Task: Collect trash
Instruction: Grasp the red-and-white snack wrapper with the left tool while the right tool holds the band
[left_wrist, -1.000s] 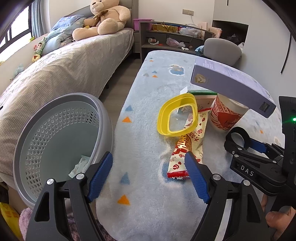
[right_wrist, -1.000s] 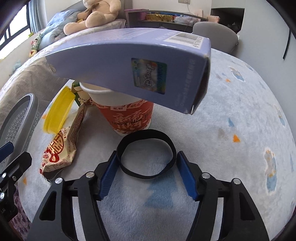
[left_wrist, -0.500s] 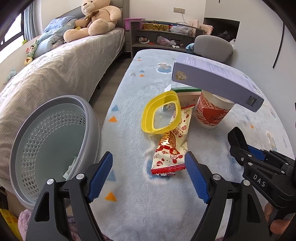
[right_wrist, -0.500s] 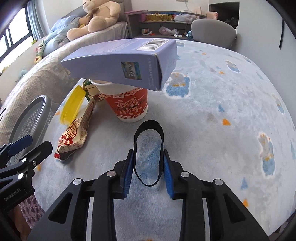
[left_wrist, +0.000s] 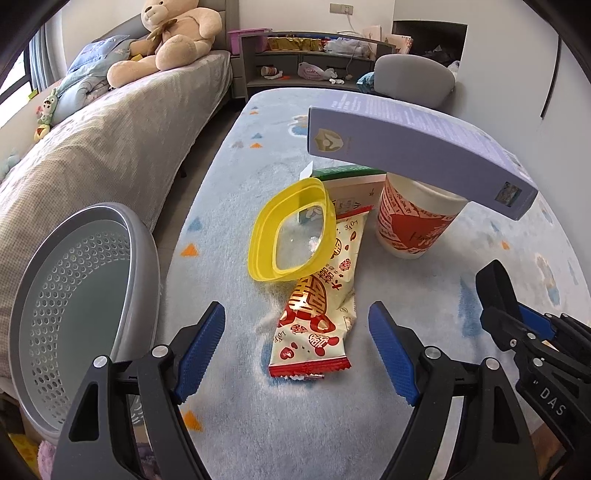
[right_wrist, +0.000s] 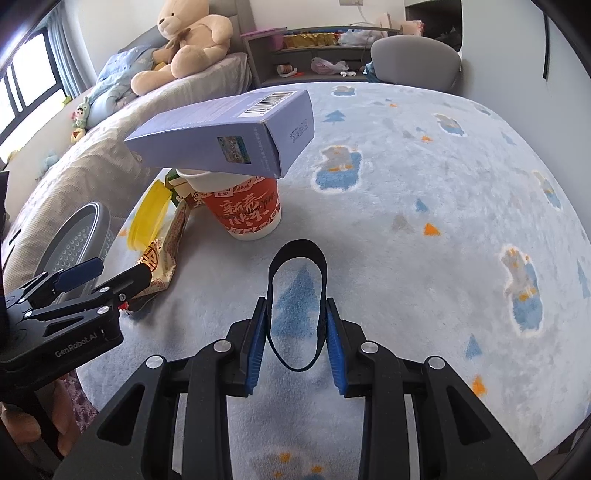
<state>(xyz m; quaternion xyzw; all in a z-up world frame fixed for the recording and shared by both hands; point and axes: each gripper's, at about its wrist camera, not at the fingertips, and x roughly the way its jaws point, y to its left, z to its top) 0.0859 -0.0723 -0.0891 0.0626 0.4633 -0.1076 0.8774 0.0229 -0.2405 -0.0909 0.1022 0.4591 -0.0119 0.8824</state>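
Now, right gripper (right_wrist: 295, 325): your blue pads press on both sides of the thin black elastic band (right_wrist: 297, 306), squeezing it into a narrow upright loop that is lifted off the rug; the jaws stand narrow.
Left gripper (left_wrist: 295, 347): your jaws stand wide with nothing between the pads; they hang above the near end of the red-and-cream printed snack wrapper (left_wrist: 317, 314).
Snack wrapper: it lies flat on the pale blue fleecy rug with small triangle and cloud prints (left_wrist: 236, 424), its far end tucked under the yellow plastic rectangular lid with a clear centre (left_wrist: 291, 232).
Yellow lid: it stands tilted, leaning back against a green-topped white carton (left_wrist: 351, 184).
Red-and-white paper noodle cup (left_wrist: 413, 225): it stands upright on the rug, just right of the carton.
Lavender cardboard box with a barcode (right_wrist: 229, 136): it lies across the cup's rim, overhanging it on both sides.
Grey perforated plastic basket (left_wrist: 74, 302): it sits at the rug's left edge beside the bed (left_wrist: 92, 155); in the left view you see its open mouth turned toward you.
Background: a tan teddy bear (left_wrist: 166, 40) sits on the bed, a grey shelf unit (left_wrist: 314, 59) holds clutter, and a grey chair back (left_wrist: 413, 77) stands at the rug's far end.
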